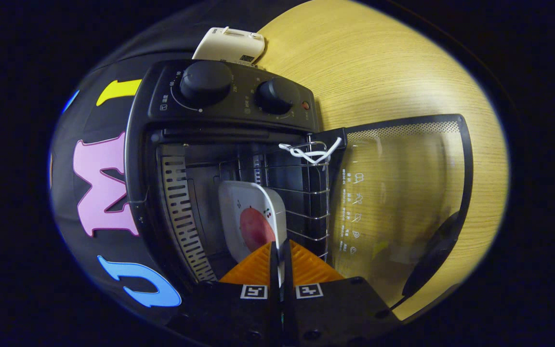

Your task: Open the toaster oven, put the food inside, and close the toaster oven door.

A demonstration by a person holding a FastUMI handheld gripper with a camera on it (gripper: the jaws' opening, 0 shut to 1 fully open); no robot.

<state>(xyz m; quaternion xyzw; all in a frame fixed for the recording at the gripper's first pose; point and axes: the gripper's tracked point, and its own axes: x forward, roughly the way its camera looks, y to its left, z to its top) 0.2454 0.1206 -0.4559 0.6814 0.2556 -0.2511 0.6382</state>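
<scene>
The view is turned sideways. A black toaster oven (229, 96) with two knobs stands on the wooden table (378, 62), and its glass door (403, 193) is swung fully open. A white square plate (244, 202) carrying a round red piece of food (256, 229) is inside the oven cavity, against the wire rack (306, 193). My gripper (280, 253) is at the oven's mouth, and both fingers pinch the plate's near rim. The rim runs as a thin white edge between the fingers.
The door's dark handle (434, 255) lies along the door's outer edge. A white cord (309, 152) is tied to the rack's front corner by the hinge. A small white device (229, 46) sits on the table beyond the oven.
</scene>
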